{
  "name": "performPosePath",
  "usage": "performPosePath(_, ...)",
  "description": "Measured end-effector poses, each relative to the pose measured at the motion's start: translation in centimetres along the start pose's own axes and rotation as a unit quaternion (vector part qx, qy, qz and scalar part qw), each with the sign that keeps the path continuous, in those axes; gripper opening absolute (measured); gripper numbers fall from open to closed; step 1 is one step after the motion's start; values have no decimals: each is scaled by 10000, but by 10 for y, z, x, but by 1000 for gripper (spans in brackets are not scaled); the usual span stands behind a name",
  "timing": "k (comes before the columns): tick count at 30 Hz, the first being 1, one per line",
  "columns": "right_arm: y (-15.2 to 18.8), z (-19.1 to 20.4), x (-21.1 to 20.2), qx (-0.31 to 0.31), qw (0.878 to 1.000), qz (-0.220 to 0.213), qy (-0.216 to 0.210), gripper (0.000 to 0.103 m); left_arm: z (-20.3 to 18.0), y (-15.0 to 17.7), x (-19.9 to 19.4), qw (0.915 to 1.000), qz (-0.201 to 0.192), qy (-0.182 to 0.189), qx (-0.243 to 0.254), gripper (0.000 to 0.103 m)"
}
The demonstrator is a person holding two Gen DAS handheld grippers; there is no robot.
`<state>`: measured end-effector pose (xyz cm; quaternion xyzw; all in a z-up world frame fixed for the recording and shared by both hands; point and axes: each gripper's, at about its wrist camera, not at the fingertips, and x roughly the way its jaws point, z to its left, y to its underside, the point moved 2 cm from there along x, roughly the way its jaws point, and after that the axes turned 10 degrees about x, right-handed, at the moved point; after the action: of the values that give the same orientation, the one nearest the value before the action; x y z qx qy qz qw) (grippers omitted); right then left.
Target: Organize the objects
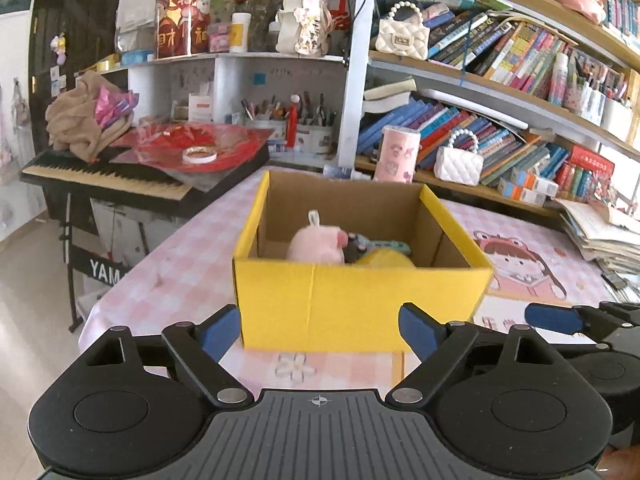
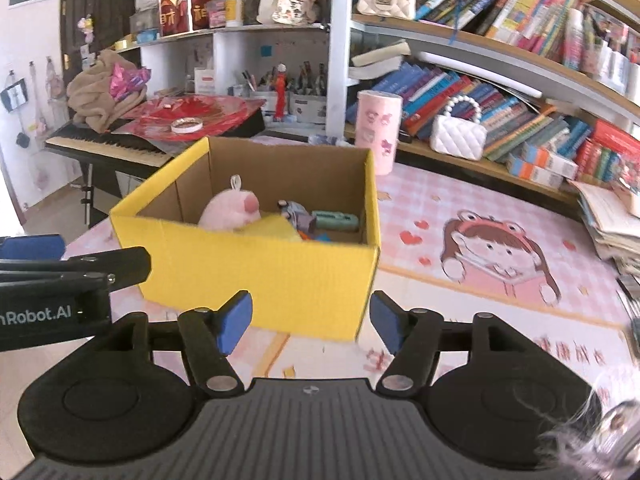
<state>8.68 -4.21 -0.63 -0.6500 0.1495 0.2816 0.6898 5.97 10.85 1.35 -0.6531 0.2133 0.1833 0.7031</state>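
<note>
Left hand-held gripper (image 1: 320, 330): jaws spread wide, nothing between them, blue pads either side of the near wall of the yellow box (image 1: 360, 304) without visible contact. Right hand-held gripper (image 2: 311, 322): likewise spread and empty, facing the box's near right corner.

The box stands open-topped on the worktop (image 2: 500, 320), which carries a pink checked cover printed with a cartoon girl. Inside the box: a pink plush toy (image 2: 230, 210) against the left side, a yellow item (image 1: 384, 258) beside it, a dark toy (image 2: 294, 214) and a teal object (image 2: 334, 220) toward the right; further contents partly hidden by the wall.

Behind the box, a pink cylindrical container (image 2: 378, 132) stands upright at the worktop's far edge. Beyond it, a white quilted handbag (image 2: 458, 134) sits on the bookshelf (image 2: 520, 76). To the far left, a keyboard (image 1: 104, 178) carries red sheets and a tape roll (image 1: 199, 155).
</note>
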Motion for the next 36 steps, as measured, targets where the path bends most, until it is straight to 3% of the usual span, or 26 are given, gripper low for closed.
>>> performPosePath(10,43,-21,-46,452,9958,48,794,82,-25,26,-27,9986,91,384,344,91)
performPosePath(27,76,-84,-94,1232,9676,54,2202,101,-78,34,-30,9925,230,806,888,96)
performPosePath(36,76,-113,-102,1481,9600,-5,2375,103,-105,31,-27,9907,284,774,1084,98)
